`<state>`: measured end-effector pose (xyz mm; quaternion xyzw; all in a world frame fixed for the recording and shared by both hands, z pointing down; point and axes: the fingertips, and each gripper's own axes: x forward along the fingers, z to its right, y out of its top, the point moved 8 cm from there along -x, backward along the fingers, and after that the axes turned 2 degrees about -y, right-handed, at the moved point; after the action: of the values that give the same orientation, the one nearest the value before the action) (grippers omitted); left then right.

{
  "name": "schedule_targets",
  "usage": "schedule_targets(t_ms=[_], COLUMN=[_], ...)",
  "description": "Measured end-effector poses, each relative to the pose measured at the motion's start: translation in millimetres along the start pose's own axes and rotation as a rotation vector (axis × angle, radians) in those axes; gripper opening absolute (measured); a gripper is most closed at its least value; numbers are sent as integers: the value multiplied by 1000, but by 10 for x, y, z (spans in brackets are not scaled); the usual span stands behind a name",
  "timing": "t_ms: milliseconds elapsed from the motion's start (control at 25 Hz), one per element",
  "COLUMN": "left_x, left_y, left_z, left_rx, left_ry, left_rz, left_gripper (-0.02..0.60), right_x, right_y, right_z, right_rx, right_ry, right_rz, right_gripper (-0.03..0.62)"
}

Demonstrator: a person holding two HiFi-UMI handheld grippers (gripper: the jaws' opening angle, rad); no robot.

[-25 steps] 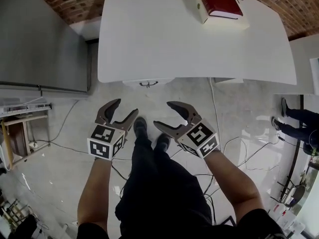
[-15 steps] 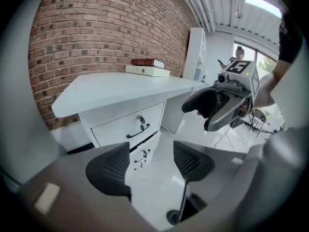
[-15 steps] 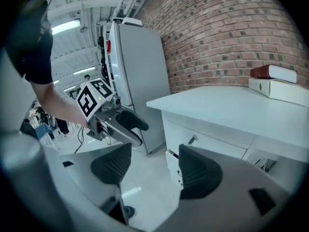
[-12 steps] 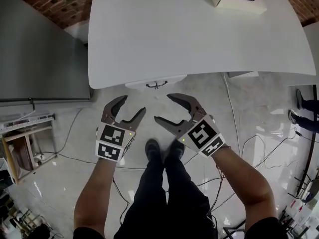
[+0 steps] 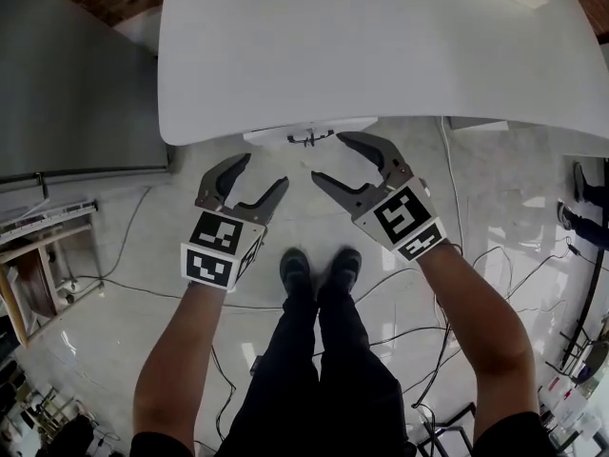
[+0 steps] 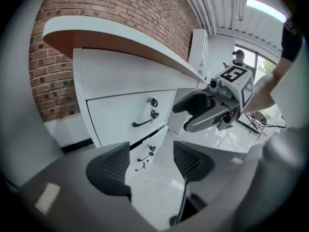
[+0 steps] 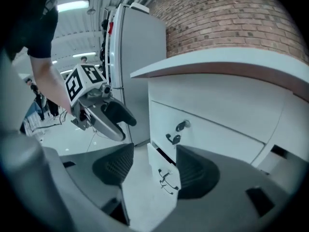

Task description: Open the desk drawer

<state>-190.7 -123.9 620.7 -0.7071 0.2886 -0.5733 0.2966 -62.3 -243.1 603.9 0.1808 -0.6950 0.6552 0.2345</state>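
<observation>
my left gripper [image 5: 263,171] is spread wide and empty. my right gripper [image 5: 329,158] has its jaws closing, with nothing between them. the white top desk drawer [image 6: 120,112] sits under the white desk top [image 5: 381,46], looks shut, just ahead of both. best move: put the right jaws across its black curved handle [image 6: 143,123], pinch firm, pull straight out. no readable brand or text, only square marker patterns.

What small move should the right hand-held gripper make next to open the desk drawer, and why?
Probably ease the right hand-held gripper forward so its jaws straddle the black drawer handle: the jaws are closing with nothing between them, and the handle sits untouched just ahead.
</observation>
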Motion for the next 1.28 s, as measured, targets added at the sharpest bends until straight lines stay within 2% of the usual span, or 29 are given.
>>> schedule_targets(t_ms=[320, 600, 680, 760, 840, 960, 1120, 1280], left_x=[-88, -271, -327, -377, -411, -420, -483, -581], left_y=[-278, -564, -626, -683, -740, -814, -874, -947], left_z=[-128, -180, -217, -255, -278, -281, -202, -125], left_rx=[-56, -101, -111, -123, -137, -161, -210, -251], left_ry=[21, 44, 52, 59, 63, 73, 92, 113], left_rz=[-16, -36, -37, -40, -42, -43, -31, -22], left_gripper=[287, 288, 288, 287, 287, 287, 287, 286], right_x=[506, 923, 976, 1007, 1031, 1081, 1092, 1109], right_y=[35, -78, -97, -114, -105, -43, -59, -50], right_z=[132, 170, 148, 130, 151, 223, 210, 211], right_rx=[-221, -491, -585, -681, -753, -782, -822, -803], right_ry=[1, -96, -127, -143, -156, -183, -209, -243], right_rz=[-123, -315, -347, -381, -415, -448, -471, -478], right_gripper=[284, 284, 241, 229, 178, 62, 55, 29])
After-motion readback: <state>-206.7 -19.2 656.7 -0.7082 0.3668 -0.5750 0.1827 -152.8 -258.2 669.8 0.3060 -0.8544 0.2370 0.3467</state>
